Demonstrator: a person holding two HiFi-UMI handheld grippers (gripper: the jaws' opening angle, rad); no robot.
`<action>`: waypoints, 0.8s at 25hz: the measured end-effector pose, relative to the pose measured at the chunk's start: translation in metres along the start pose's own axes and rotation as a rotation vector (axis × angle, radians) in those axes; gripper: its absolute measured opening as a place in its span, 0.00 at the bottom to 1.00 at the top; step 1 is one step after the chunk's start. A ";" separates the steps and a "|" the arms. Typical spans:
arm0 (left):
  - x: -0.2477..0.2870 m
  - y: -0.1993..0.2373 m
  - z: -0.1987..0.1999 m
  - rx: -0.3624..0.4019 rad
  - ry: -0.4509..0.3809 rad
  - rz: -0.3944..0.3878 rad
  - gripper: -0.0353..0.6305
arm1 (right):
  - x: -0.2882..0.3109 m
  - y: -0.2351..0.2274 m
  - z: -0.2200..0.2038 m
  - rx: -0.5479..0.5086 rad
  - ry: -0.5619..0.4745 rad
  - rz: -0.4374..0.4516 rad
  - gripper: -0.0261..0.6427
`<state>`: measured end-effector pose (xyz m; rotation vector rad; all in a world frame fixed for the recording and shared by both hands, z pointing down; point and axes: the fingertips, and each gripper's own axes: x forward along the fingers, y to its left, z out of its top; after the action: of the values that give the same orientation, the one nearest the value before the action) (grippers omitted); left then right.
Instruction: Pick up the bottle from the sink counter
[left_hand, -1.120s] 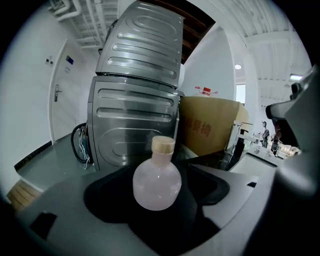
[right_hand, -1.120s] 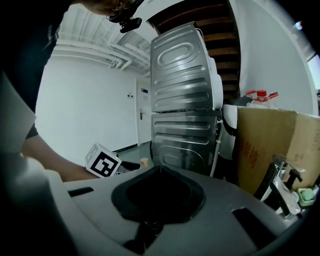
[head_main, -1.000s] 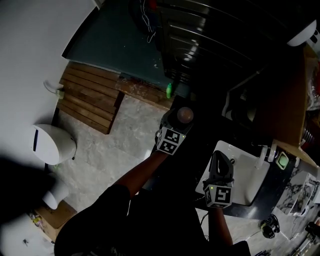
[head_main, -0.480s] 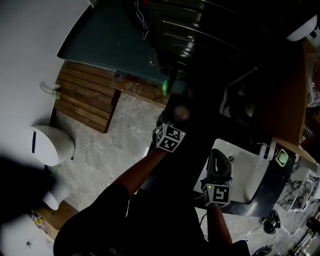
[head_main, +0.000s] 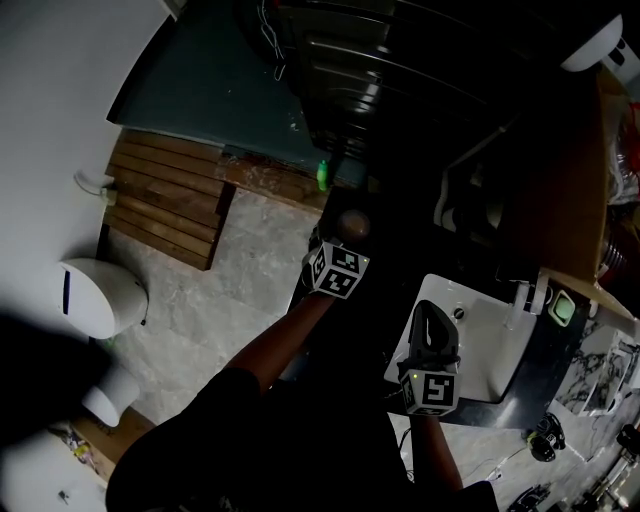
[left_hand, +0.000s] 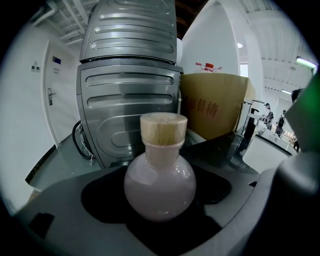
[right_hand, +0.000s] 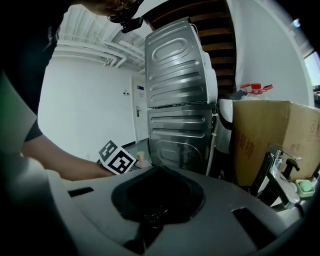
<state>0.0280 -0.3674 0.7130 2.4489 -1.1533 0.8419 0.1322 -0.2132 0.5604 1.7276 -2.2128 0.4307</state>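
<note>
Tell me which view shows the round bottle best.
The left gripper view: the bottle fills the centre, its round pale body and wooden stopper clear, held in the left gripper. The head view shows only a small pale blob; the right gripper view only its stopper, far off.

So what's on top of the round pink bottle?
A light, wooden-looking stopper sits on the neck of the bottle, plugging it. The opening under the stopper is covered, and the left tool gripping the bottle hides its bottom.
</note>
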 end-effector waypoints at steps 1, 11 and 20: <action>0.001 0.000 0.000 0.001 0.000 0.002 0.63 | 0.000 -0.002 0.000 0.001 -0.001 -0.002 0.10; -0.011 -0.011 -0.002 0.000 -0.047 -0.056 0.63 | -0.011 -0.004 0.011 -0.003 -0.038 -0.011 0.10; -0.051 -0.035 0.001 -0.008 -0.076 -0.083 0.63 | -0.039 -0.010 0.010 0.004 -0.051 -0.026 0.10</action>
<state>0.0300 -0.3151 0.6796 2.5232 -1.0695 0.7239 0.1504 -0.1854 0.5360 1.7866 -2.2233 0.3887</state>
